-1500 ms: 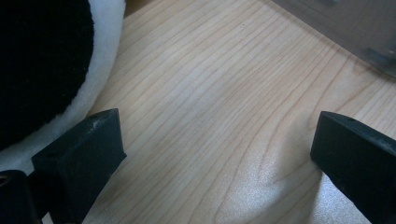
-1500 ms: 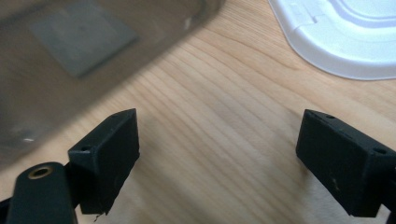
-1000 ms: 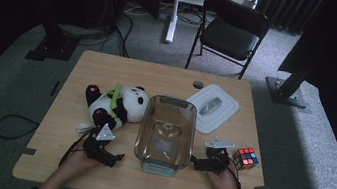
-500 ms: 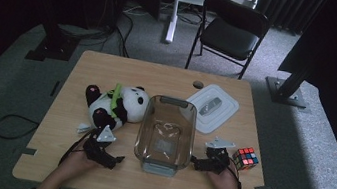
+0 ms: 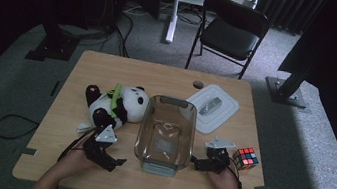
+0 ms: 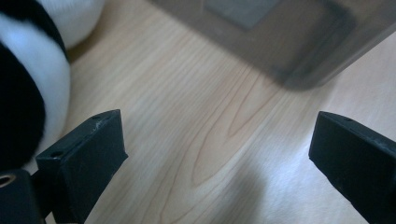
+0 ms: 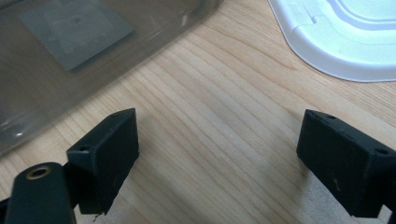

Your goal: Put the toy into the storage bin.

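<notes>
Nothing is packed yet: the clear box (image 5: 165, 134) stands empty in the middle of the table (image 5: 109, 73), between the left gripper (image 5: 113, 161) and the right gripper (image 5: 196, 163), both wide open and holding nothing. The toy panda (image 5: 114, 104) lies just left of the box, the puzzle cube (image 5: 245, 158) just beside the right gripper. The white lid (image 5: 212, 108) lies behind the box's right corner, and nothing blocks either toy.
</notes>
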